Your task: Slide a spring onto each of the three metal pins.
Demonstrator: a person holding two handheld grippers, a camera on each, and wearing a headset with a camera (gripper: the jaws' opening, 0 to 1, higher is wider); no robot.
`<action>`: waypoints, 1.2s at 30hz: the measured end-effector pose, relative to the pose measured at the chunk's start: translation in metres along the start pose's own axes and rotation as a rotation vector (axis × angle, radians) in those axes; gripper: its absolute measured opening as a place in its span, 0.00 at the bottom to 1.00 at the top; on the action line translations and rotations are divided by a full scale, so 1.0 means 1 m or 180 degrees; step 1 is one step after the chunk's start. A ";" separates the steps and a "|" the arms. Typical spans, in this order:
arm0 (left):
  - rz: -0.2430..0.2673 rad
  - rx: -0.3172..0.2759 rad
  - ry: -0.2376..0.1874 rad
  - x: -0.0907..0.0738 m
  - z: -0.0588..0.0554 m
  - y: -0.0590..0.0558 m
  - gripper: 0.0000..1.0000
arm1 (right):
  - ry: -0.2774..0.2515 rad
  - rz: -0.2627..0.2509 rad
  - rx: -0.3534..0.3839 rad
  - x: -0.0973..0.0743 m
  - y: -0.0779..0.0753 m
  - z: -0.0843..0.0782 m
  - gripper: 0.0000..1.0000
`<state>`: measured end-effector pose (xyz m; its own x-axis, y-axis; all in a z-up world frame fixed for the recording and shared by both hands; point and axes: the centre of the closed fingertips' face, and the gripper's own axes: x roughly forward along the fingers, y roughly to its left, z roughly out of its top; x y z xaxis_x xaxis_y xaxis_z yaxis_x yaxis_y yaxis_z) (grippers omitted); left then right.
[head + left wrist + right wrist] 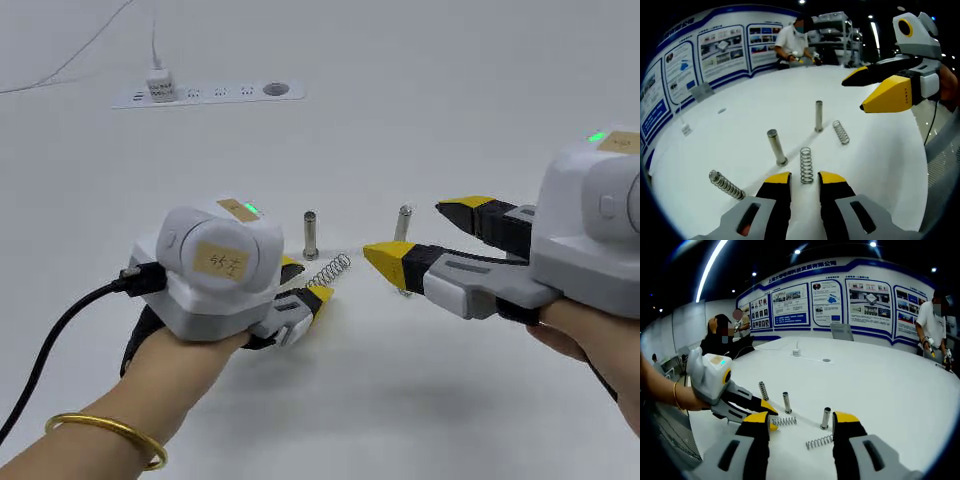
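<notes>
White table [420,120] with a power strip [208,93].
The power strip lies far back, a white charger [160,84] plugged into its left end, its cable [155,35] leading away. Blue-trimmed display boards [840,300] line the wall; a person in a white shirt [792,40] stands beyond.

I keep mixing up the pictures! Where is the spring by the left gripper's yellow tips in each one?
Head view: the spring lies just right of centre, at the left gripper's tips.
Left gripper view: the spring is at bottom centre, between the two jaw tips.
Right gripper view: the spring is lower left of centre, beside the left gripper's tip.
Shared landmark: the bare pin standing nearest it.
</notes>
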<state>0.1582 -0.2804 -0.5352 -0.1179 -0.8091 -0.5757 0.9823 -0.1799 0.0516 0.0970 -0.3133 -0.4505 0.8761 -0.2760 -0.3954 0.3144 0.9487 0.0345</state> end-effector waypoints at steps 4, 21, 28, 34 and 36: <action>-0.0014 0.0020 0.0040 0.001 -0.002 0.000 0.19 | -0.0006 -0.0005 0.0042 -0.001 -0.001 -0.001 0.52; -0.0073 -0.0029 0.0064 -0.001 -0.003 -0.004 0.11 | 0.0071 -0.0006 0.0081 0.001 -0.004 -0.008 0.57; -0.0193 -0.0357 -0.0188 -0.017 0.013 -0.012 0.11 | 0.0010 0.0044 0.0195 0.001 -0.001 -0.004 0.57; -0.0232 -0.0478 -0.0475 -0.034 0.028 -0.015 0.11 | -0.0090 0.0140 0.0432 0.000 0.003 0.001 0.56; -0.0190 -0.0524 -0.0577 -0.040 0.032 -0.013 0.11 | -0.0119 0.0186 0.0508 0.001 0.006 0.003 0.55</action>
<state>0.1452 -0.2634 -0.4871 -0.1859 -0.8895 -0.4174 0.9815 -0.1488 -0.1201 0.1005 -0.3079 -0.4482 0.9066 -0.2293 -0.3543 0.3139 0.9275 0.2030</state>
